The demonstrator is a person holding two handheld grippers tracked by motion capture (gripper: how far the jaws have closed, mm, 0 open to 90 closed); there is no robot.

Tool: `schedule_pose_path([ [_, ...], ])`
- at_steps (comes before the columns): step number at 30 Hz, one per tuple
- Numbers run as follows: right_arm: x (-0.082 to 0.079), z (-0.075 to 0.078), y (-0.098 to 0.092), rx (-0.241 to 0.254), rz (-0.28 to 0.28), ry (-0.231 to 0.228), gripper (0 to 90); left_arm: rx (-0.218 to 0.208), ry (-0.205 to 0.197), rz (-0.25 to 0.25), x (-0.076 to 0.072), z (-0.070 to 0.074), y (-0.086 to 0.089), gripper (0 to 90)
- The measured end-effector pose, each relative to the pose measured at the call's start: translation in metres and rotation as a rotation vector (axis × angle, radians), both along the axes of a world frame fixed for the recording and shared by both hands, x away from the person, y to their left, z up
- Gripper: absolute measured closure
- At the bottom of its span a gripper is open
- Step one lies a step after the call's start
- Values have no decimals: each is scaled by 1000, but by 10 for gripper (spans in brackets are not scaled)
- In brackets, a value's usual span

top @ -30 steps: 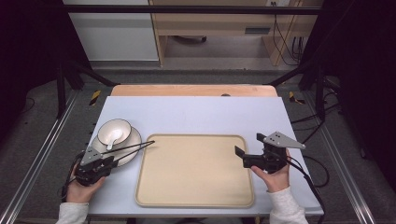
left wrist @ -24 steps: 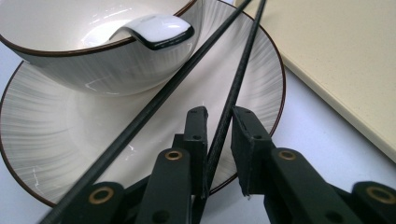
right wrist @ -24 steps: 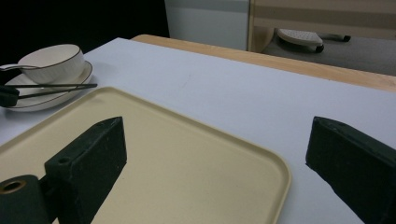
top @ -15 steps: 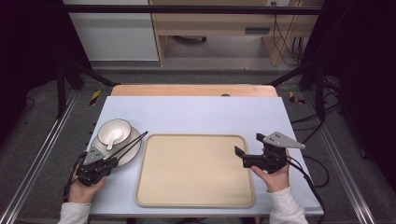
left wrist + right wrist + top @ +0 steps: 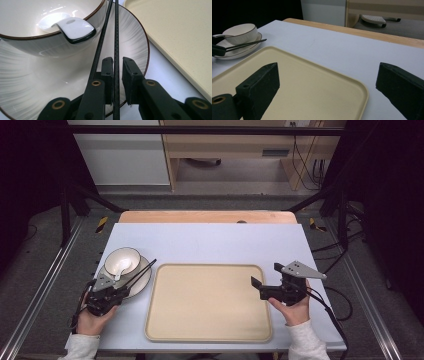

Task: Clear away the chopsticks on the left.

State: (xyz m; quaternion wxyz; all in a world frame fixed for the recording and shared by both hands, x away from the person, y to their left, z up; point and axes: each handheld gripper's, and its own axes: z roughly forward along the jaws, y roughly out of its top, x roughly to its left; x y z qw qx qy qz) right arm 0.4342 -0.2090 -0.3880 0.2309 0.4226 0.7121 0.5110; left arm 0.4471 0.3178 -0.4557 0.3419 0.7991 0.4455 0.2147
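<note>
A white bowl (image 5: 121, 259) with a dark rim stands on a white plate (image 5: 137, 281) at the table's left. A white spoon (image 5: 72, 27) rests in the bowl. My left gripper (image 5: 119, 293) sits at the plate's near edge, shut on a pair of black chopsticks (image 5: 140, 272) that slant over the plate toward the tray. In the left gripper view one chopstick (image 5: 116, 50) runs between the jaws and the other passes just left of them. My right gripper (image 5: 265, 276) hovers open over the right side of the beige tray (image 5: 207, 320), nothing between its jaws.
The tray (image 5: 307, 85) lies in the middle of the light grey table (image 5: 210, 240). A wooden strip (image 5: 200, 216) runs along the far edge. Bowl (image 5: 240, 31) and chopsticks (image 5: 247, 44) lie far left in the right gripper view. Black frame posts flank the table.
The chopsticks' far tips have swung away from me toward the bowl, now slanting more steeply, and the left gripper has shifted slightly right. The right gripper has stayed put.
</note>
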Motion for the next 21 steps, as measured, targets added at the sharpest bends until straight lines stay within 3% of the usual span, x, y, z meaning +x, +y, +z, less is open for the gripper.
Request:
schedule_pose_path([
  [11, 0, 0, 0, -3, 0, 2, 50, 3, 25, -3, 1, -1, -4, 852],
  [21, -1, 2, -2, -8, -5, -5, 42, -22, -35, 13, -11, 12, -11, 852],
])
